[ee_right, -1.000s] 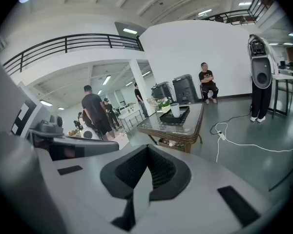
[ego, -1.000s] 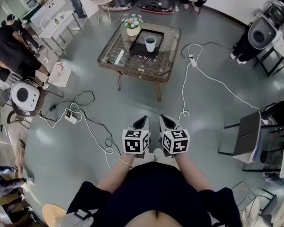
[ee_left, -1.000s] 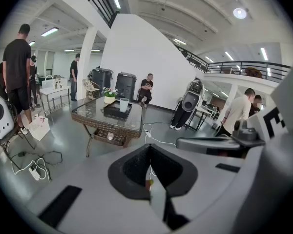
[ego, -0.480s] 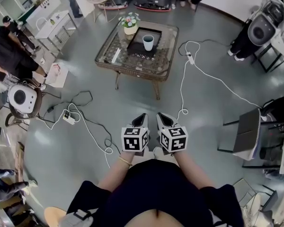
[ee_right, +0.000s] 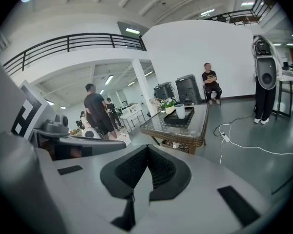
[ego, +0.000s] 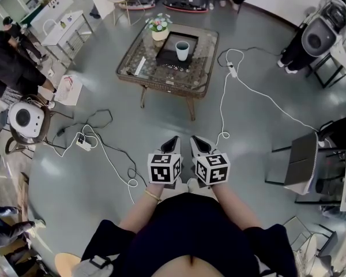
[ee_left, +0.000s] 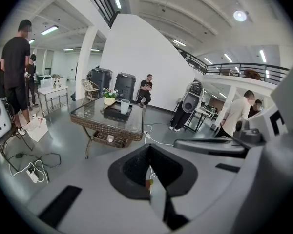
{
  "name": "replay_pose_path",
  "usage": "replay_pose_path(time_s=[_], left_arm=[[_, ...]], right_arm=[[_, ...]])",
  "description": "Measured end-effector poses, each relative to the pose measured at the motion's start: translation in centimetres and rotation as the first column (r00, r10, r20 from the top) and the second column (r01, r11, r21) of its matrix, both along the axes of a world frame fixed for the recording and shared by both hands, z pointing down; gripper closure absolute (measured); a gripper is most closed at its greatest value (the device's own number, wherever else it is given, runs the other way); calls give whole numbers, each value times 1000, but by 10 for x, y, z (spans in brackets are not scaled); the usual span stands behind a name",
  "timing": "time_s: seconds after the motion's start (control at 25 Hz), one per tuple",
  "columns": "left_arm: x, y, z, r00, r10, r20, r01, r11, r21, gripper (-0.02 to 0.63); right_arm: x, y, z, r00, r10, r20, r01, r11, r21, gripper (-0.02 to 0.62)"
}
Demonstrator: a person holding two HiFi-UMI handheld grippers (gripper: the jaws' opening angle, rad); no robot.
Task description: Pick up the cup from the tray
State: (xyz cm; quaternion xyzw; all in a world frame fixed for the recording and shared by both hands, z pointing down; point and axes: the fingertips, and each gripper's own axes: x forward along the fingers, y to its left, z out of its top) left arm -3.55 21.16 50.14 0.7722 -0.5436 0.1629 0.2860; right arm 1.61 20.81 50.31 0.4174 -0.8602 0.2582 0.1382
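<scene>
Both grippers sit low at centre frame. Left gripper (ego: 172, 143) has its jaws together, empty; right gripper (ego: 196, 142) likewise. The cup (ego: 182, 50) stands upright on the dark tray (ego: 165, 55), on the desk (ego: 187, 77) at upper centre, well apart from both.

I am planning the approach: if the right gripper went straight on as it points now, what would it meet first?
Nothing close: the right gripper, jaws shut, has only open air ahead. Probably the wicker table comes first, though depth is unclear.
</scene>
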Motion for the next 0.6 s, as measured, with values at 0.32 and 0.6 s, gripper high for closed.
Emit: replay_pose_path(time_s=[0.32,0.6], left_arm=[[-29,1,2,1000,6,0,-6,1000,-1,598],[-47,2,9,1000,20,-5,-20,1000,-1,598]], right_arm=[[-23,0,1,1000,25,-2,-25,1000,-1,588],[-42,1,3,999,32,-10,-32,999,8,588]])
